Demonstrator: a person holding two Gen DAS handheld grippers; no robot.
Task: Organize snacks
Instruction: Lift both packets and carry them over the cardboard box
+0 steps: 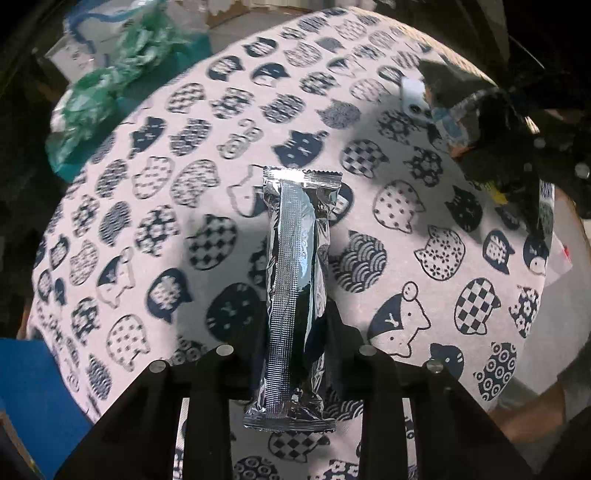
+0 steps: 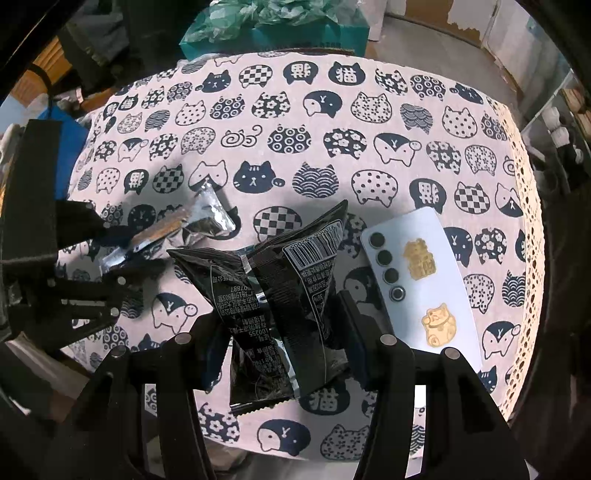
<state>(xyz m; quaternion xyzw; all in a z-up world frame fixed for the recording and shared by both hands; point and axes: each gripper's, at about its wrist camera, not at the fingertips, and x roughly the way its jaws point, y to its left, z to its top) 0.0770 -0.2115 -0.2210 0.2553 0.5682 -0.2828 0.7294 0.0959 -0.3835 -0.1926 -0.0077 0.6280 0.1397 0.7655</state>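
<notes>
A long silver foil snack bar (image 1: 295, 258) stands up between the fingers of my left gripper (image 1: 297, 325), which is shut on its lower half above the cat-print tablecloth (image 1: 147, 206). In the right wrist view the same bar (image 2: 199, 218) sticks out of the left gripper (image 2: 122, 251) at the left edge. My right gripper (image 2: 284, 321) is shut on a crumpled black snack bag (image 2: 280, 280) with a barcode and white print. The left wrist view shows that bag (image 1: 443, 81) and the right gripper at the upper right, blurred.
A white phone (image 2: 424, 280) with gold cat stickers lies face down on the cloth, right of the black bag. A teal box with green plastic (image 2: 280, 26) sits beyond the table's far edge. A blue object (image 1: 29, 387) is at the lower left. Lace trim edges the cloth (image 2: 524, 221).
</notes>
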